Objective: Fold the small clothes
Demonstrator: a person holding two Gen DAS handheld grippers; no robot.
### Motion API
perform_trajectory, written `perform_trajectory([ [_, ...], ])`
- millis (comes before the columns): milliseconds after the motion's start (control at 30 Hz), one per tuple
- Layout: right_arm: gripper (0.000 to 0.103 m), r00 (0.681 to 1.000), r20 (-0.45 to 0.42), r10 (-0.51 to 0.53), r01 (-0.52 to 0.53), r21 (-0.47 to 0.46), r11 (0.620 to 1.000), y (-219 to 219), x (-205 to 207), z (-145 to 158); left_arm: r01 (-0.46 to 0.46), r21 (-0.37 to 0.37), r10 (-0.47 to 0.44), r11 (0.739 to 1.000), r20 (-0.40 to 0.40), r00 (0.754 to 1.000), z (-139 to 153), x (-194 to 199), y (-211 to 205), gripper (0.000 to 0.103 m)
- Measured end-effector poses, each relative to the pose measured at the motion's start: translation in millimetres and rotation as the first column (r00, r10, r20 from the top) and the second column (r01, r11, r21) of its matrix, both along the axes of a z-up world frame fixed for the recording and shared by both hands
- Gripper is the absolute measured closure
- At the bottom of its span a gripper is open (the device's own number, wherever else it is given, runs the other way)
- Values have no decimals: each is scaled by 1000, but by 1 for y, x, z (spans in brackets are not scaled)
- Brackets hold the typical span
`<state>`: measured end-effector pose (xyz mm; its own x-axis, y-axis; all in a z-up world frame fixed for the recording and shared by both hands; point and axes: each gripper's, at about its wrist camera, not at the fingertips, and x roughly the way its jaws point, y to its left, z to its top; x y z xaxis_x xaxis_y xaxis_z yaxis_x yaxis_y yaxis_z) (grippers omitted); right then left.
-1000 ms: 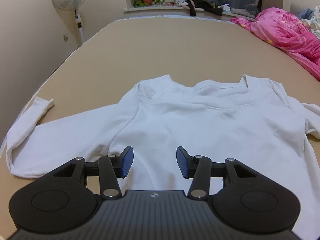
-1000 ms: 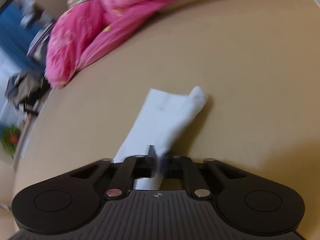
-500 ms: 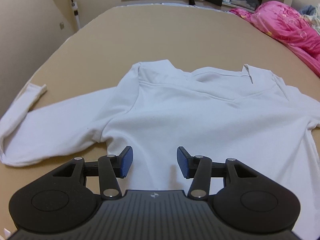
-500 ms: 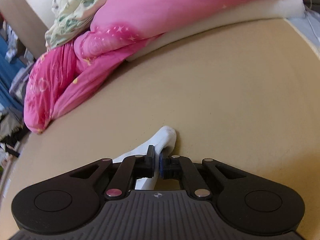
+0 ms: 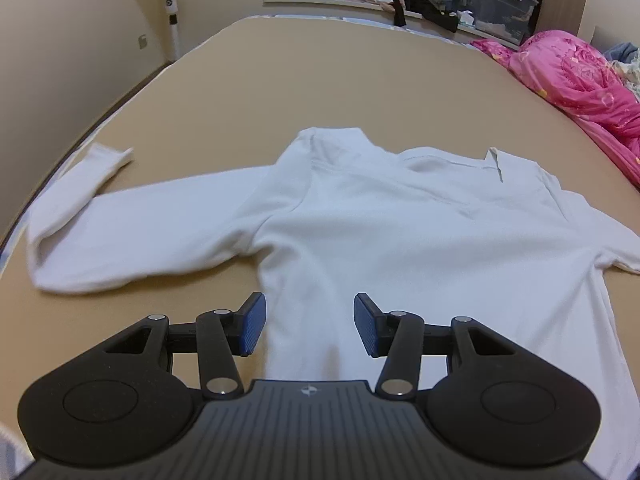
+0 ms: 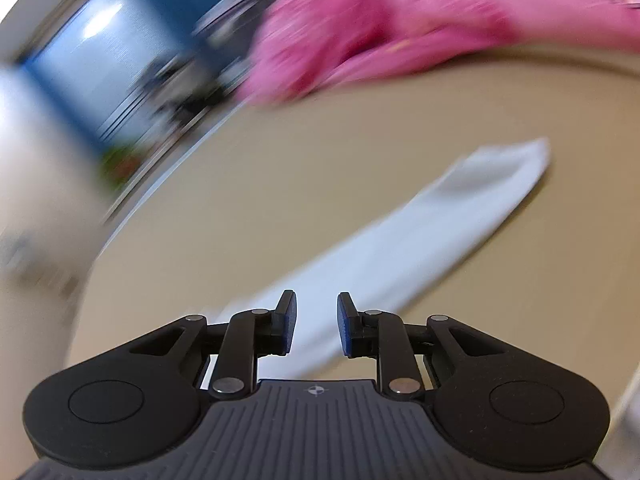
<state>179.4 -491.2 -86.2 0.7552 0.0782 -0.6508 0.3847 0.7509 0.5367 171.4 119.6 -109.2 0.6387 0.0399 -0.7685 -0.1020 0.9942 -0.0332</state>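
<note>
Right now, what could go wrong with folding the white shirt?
The far sleeve is bent back near the bed's edge; it could slip off or fold crooked. The right gripper, whose jaws have just been opening, has nothing between them, and its sleeve lies stretched out, so it needs regrasping. The white shirt looks rumpled at the collar.

- The left claw is matte black, with ribbed blue pads and silver pivot screws.
- The right claw matches: round housings, grooved grey base, small compass-like mark.
</note>
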Motion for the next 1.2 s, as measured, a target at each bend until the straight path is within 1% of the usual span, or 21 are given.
perform_trajectory([
  [100, 75, 983, -62, 173, -174, -22, 984, 49, -35, 5, -13, -17, 13, 1000, -8, 1000, 6, -31, 14, 49],
  [200, 72, 956, -103, 274, -278, -21, 960, 81, -64, -7, -21, -6, 21, 1000, -44, 999, 5, -63, 27, 50],
  [267, 72, 941, -169, 292, -300, -26, 954, 94, -77, -22, -30, -7, 29, 1000, -65, 997, 1, -83, 36, 50],
  [367, 72, 913, -243, 328, -348, -43, 936, 103, -82, -42, -62, -59, 54, 996, -131, 990, -13, -114, 51, 51],
  [400, 72, 905, -262, 335, -361, -54, 931, 108, -86, -48, -80, -81, 66, 994, -164, 984, -20, -124, 55, 52],
  [433, 72, 895, -288, 341, -372, -59, 926, 109, -87, -55, -96, -94, 76, 991, -192, 978, -26, -132, 58, 56],
  [467, 72, 882, -309, 356, -388, -49, 920, 118, -100, -65, -112, -105, 87, 988, -220, 972, -32, -139, 59, 59],
  [533, 72, 857, -342, 386, -423, -37, 905, 128, -110, -75, -143, -127, 104, 982, -273, 956, -42, -150, 61, 59],
  [633, 72, 845, -355, 399, -462, -113, 880, 142, -116, -75, -149, -132, 101, 980, -316, 943, -50, -154, 56, 65],
  [667, 74, 847, -356, 396, -463, -125, 878, 145, -118, -75, -149, -128, 101, 981, -322, 941, -52, -155, 53, 72],
  [700, 91, 848, -358, 391, -460, -130, 878, 147, -121, -75, -137, -118, 93, 984, -322, 942, -52, -155, 49, 80],
  [733, 101, 846, -362, 390, -460, -127, 879, 149, -122, -76, -120, -115, 77, 986, -323, 943, -52, -154, 45, 98],
  [800, 101, 857, -343, 384, -438, -95, 894, 144, -130, -70, -110, -103, 73, 989, -309, 948, -49, -158, 41, 100],
  [867, 101, 880, -310, 360, -403, -87, 911, 135, -141, -57, -116, -140, 76, 983, -263, 962, -37, -165, 43, 101],
  [933, 101, 922, -247, 299, -319, -45, 947, 116, -156, -36, -94, -189, 59, 978, -184, 981, -17, -178, 44, 101],
  [967, 101, 941, -205, 269, -275, 4, 962, 104, -168, -25, -82, -185, 52, 979, -163, 985, -9, -185, 43, 101],
  [1000, 102, 951, -184, 247, -247, 27, 969, 96, -178, -19, -77, -169, 49, 983, -163, 985, -7, -191, 42, 101],
  [1033, 101, 956, -183, 227, -226, 26, 974, 92, -188, -15, -80, -161, 49, 984, -191, 980, -10, -196, 43, 101],
  [1100, 101, 951, -232, 204, -205, 20, 979, 91, -198, -20, -108, -156, 61, 982, -283, 957, -27, -198, 44, 101],
  [1133, 101, 943, -265, 201, -203, 20, 979, 92, -199, -25, -114, -141, 67, 983, -303, 951, -31, -197, 43, 101],
  [1200, 100, 921, -324, 214, -221, 16, 975, 96, -194, -36, -103, -96, 71, 990, -296, 953, -31, -195, 39, 100],
])
